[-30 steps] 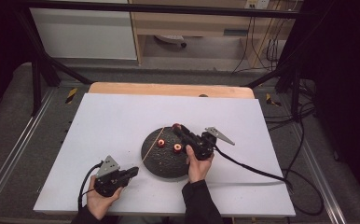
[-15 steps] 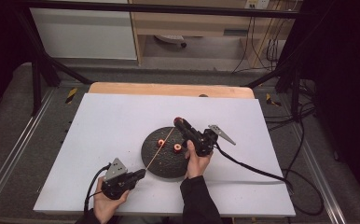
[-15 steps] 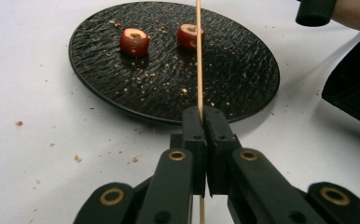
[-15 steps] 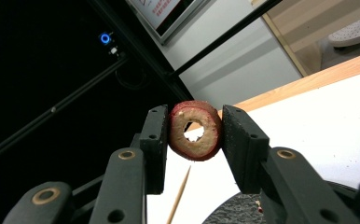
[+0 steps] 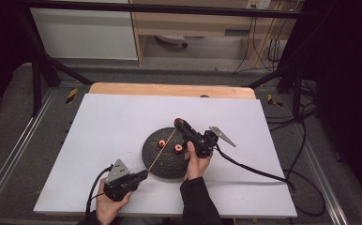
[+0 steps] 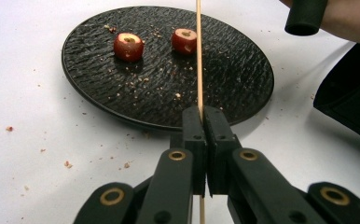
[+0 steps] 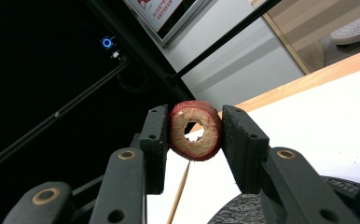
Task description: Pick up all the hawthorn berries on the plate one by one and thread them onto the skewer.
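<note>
My left gripper (image 5: 143, 175) (image 6: 205, 111) is shut on a thin wooden skewer (image 6: 199, 56) near the table's front edge. The skewer (image 5: 160, 152) slants up and away over a black round plate (image 5: 158, 164) (image 6: 234, 74). Two red cored fruit pieces (image 6: 128, 45) (image 6: 184, 40) lie on the plate. Above its far rim my right gripper (image 5: 180, 124) (image 7: 194, 127) is shut on a third cored red fruit ring (image 7: 208, 140) (image 5: 177, 121), its hole facing the camera. The skewer's tip (image 7: 180, 189) reaches the ring's lower edge; I cannot tell whether it touches.
A white board (image 5: 104, 126) covers a wooden table (image 5: 169, 89), with crumbs scattered around the plate (image 6: 68, 164). Each gripper trails a black cable; the right one's (image 5: 259, 171) runs off the table to the right. A metal frame and a shelf stand behind the table.
My left gripper with the skewer has shifted a little to the right along the front edge. The right gripper and its fruit ring have stayed put.
</note>
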